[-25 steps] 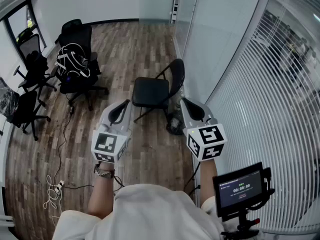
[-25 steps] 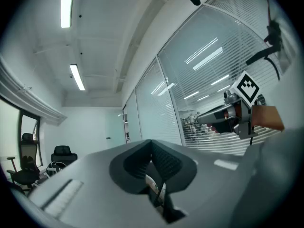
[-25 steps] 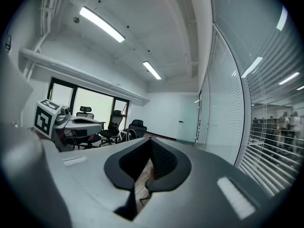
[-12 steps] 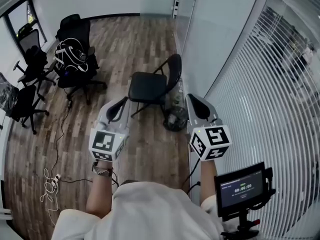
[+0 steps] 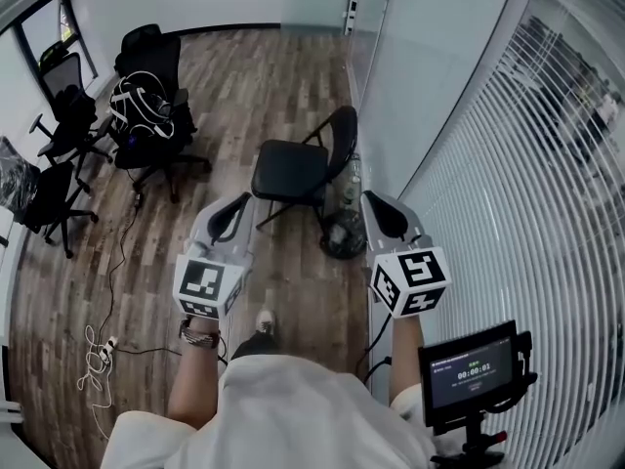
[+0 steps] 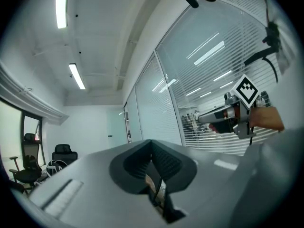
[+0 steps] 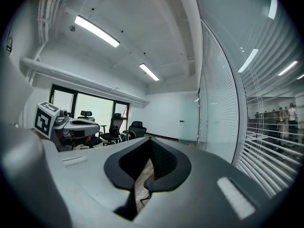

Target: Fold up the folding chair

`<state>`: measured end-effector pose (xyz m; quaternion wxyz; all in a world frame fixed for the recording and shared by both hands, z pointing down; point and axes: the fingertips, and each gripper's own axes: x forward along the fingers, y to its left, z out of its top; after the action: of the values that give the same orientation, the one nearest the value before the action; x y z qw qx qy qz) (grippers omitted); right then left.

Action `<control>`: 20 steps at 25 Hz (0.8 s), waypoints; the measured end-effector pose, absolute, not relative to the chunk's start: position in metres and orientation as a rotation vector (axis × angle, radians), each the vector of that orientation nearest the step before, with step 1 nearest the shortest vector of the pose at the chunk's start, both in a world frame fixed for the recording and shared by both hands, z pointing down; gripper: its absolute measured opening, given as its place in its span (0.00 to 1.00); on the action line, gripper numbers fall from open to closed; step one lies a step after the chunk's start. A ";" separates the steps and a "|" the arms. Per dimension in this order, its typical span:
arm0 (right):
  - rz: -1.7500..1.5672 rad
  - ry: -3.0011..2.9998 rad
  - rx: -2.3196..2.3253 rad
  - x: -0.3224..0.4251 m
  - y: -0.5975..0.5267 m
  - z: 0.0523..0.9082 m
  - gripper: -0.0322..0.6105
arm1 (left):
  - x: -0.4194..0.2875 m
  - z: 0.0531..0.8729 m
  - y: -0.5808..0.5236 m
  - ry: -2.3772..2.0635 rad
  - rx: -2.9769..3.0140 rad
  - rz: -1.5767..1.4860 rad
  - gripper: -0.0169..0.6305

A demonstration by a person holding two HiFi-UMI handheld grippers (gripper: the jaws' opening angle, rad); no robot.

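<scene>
The only readable text stands on the small monitor (image 5: 474,370) at the lower right of the head view: a row of white digits, 00:00:01 as far as I can tell. The line above the digits is too small to read.

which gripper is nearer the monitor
Right. In the head view the right gripper is just up and left of the monitor; the left gripper is much farther left.

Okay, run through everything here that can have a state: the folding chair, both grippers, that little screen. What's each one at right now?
folding chair: unfolded, seat down, standing on its legs
left gripper: shut, nothing between the jaws
right gripper: shut, nothing between the jaws
monitor: switched on, screen lit
</scene>
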<state>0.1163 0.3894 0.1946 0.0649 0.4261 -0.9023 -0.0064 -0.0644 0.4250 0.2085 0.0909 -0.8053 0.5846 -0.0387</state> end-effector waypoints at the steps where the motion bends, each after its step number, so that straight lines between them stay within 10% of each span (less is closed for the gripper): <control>1: -0.016 -2.724 1.282 0.118 0.383 0.195 0.05 | -0.063 0.208 0.419 1.738 -2.394 -0.118 0.02; 20: -0.057 -2.685 1.372 0.097 0.230 0.191 0.05 | -0.088 0.222 0.247 1.680 -2.478 -0.071 0.02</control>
<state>0.0973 0.2296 0.1910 0.0630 0.4540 -0.8886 -0.0189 -0.0884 0.2465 0.2223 0.0732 -0.8252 0.5595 -0.0237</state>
